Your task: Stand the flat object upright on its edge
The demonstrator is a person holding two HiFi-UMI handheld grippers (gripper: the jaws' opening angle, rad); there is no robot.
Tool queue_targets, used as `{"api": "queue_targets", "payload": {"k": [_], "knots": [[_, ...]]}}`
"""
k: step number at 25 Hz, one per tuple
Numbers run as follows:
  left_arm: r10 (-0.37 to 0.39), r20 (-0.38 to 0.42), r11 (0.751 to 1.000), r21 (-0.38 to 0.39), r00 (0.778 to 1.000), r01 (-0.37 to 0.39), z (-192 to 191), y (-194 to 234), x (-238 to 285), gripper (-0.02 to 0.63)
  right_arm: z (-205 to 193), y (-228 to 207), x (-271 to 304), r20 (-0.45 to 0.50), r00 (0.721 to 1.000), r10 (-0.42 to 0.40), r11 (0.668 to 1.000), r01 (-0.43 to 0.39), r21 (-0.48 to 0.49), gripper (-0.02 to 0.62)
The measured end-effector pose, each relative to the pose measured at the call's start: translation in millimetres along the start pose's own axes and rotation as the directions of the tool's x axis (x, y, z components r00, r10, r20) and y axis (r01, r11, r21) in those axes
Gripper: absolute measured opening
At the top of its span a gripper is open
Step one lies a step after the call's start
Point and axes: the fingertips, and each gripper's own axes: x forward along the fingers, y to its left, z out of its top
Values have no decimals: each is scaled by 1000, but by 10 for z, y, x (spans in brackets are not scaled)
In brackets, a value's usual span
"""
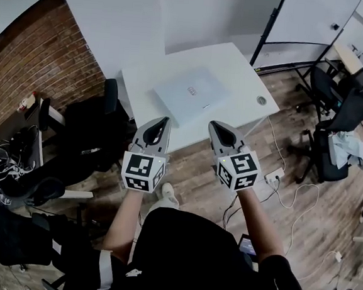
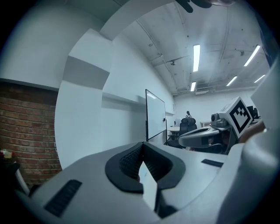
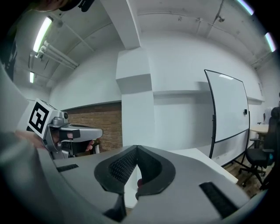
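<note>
- The flat white object [image 1: 191, 95] lay face-down on the white table [image 1: 236, 64], near its front edge.
- The left gripper [image 1: 164, 120] and right gripper [image 1: 214, 125] hung just short of it — jaws pressed together, holding nothing.

Even, bright light from ceiling tubes [image 2: 196, 51]; soft shadows; gripper views fisheye, dark vignetted corners, near foreground blurred.

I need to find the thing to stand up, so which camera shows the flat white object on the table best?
The head view: the flat white object lies in full view on the white table. Neither gripper view shows it: the left tongs and right tongs, both shut, fill the foreground.
</note>
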Motion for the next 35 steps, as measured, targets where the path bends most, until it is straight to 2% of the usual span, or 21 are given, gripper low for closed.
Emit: {"api": "queue_targets", "payload": {"k": [8,13,22,27,35], "knots": [[-58,40,996,-58,997,61,69,697,411,11,132,-66,806,-43,999,-31,999,30,-16,40],[-111,8,991,-70,994,112,-32,987,683,11,142,-161,1135,-65,995,-75,997,75,-9,40],[-189,-51,980,-73,981,185,-294,1120,1065,11,-127,-339,1445,-134,983,-128,991,132,25,40],[-197,-76,979,-71,977,192,-427,1140,1233,11,-267,-502,1540,-159,978,-137,988,146,48,40],[-207,-161,977,-75,965,197,-805,1120,1671,11,-546,-917,1764,-201,971,-125,986,145,86,40]]}}
